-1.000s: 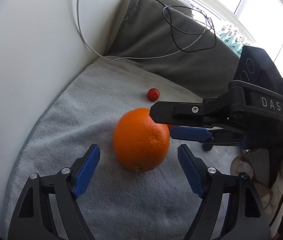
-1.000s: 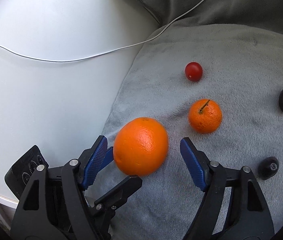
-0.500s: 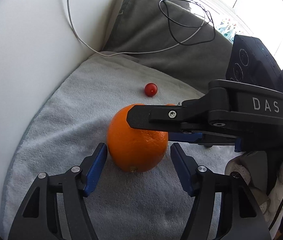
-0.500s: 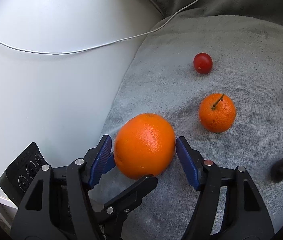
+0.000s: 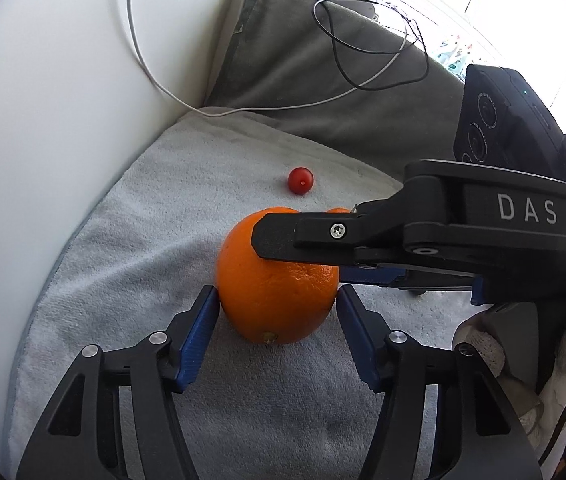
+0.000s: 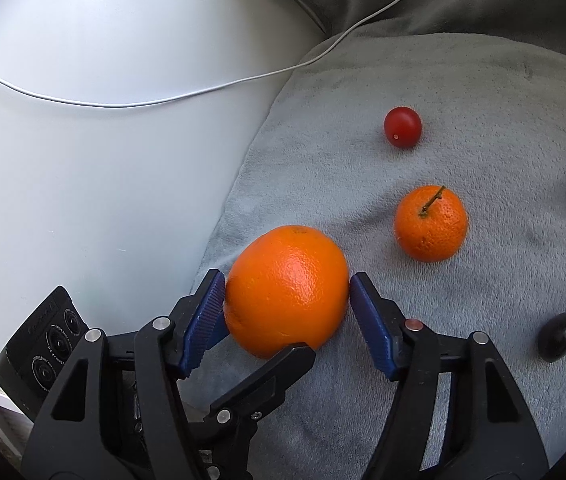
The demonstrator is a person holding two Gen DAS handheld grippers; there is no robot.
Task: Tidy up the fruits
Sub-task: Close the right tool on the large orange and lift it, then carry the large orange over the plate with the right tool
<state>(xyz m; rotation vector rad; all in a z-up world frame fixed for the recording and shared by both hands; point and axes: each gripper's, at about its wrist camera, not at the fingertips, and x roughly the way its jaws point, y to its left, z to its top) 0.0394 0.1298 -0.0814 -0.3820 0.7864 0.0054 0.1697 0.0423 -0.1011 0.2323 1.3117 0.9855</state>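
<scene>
Two tools grip one big orange [image 5: 277,292] on a grey towel [image 5: 131,264]. Left tool [image 5: 277,308], jaws closing, pads touching both sides. Right tool [image 6: 287,300] about half open, pads also pressing it. Mandarin [image 6: 430,223], cherry tomato [image 6: 402,126] w/ two dark fruits [image 6: 558,337] lie nearby.
</scene>
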